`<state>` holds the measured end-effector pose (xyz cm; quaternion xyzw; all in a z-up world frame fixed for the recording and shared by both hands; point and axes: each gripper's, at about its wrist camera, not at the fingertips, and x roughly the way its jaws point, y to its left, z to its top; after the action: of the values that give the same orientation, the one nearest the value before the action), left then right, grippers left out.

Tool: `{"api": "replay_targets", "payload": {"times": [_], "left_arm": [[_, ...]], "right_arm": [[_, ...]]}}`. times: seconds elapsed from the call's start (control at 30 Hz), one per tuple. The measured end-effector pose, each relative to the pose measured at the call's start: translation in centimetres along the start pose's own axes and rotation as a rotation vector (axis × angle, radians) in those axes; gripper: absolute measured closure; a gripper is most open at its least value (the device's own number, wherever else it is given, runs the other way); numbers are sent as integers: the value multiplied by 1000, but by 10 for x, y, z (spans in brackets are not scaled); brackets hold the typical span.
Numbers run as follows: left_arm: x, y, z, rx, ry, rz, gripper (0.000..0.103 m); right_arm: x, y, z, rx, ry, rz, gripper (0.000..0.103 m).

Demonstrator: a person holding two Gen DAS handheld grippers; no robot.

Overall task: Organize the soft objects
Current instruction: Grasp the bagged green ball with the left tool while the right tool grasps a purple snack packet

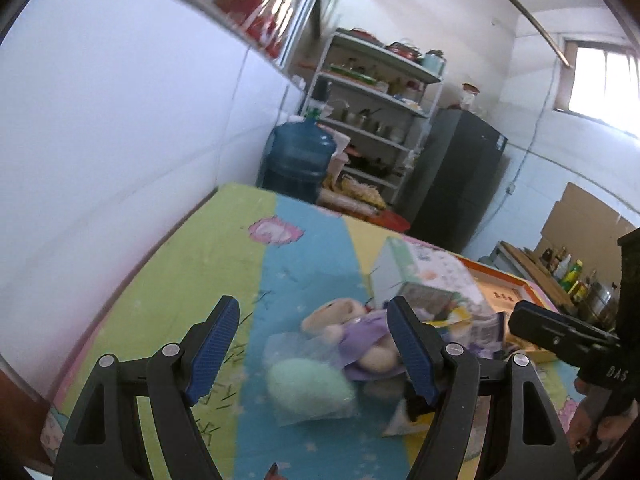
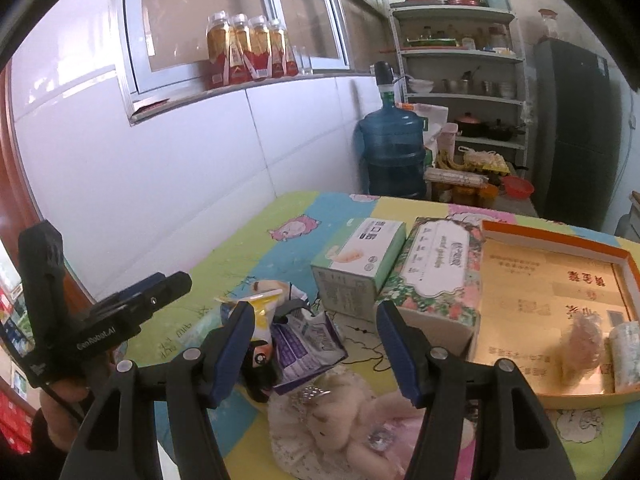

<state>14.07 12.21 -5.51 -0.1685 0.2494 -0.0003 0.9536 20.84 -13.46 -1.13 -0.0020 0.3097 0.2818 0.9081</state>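
In the left wrist view, a plush bunny in a purple dress (image 1: 352,330) lies on the colourful mat, just beyond my open left gripper (image 1: 313,307). A mint-green soft piece in a clear bag (image 1: 308,386) lies between its fingers, untouched. My right gripper (image 2: 315,312) is open too and holds nothing. It hovers over a cream plush bear in a lace dress (image 2: 332,416), a dark-haired doll (image 2: 260,366) and a purple packet (image 2: 310,344). An orange-rimmed box tray (image 2: 552,236) at the right holds a pink fluffy piece (image 2: 580,344) and a pale roll (image 2: 628,354).
A green-and-white box (image 2: 360,258) and a floral tissue box (image 2: 436,276) stand behind the toys. The mat (image 2: 240,240) runs along a white wall on the left. A water jug (image 2: 394,152), shelves and a dark fridge (image 2: 576,128) stand beyond the table.
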Motion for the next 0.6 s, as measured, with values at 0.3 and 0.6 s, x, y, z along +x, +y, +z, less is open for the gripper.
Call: {"api": "replay_targets", "payload": {"times": [0.3, 0.6], "left_arm": [[18, 7, -21, -18, 55, 8, 26], [41, 14, -36, -48, 124, 27, 26]], "right_arm": [[10, -2, 0, 1, 19, -15, 40], [18, -4, -4, 4, 40, -12, 40]]}}
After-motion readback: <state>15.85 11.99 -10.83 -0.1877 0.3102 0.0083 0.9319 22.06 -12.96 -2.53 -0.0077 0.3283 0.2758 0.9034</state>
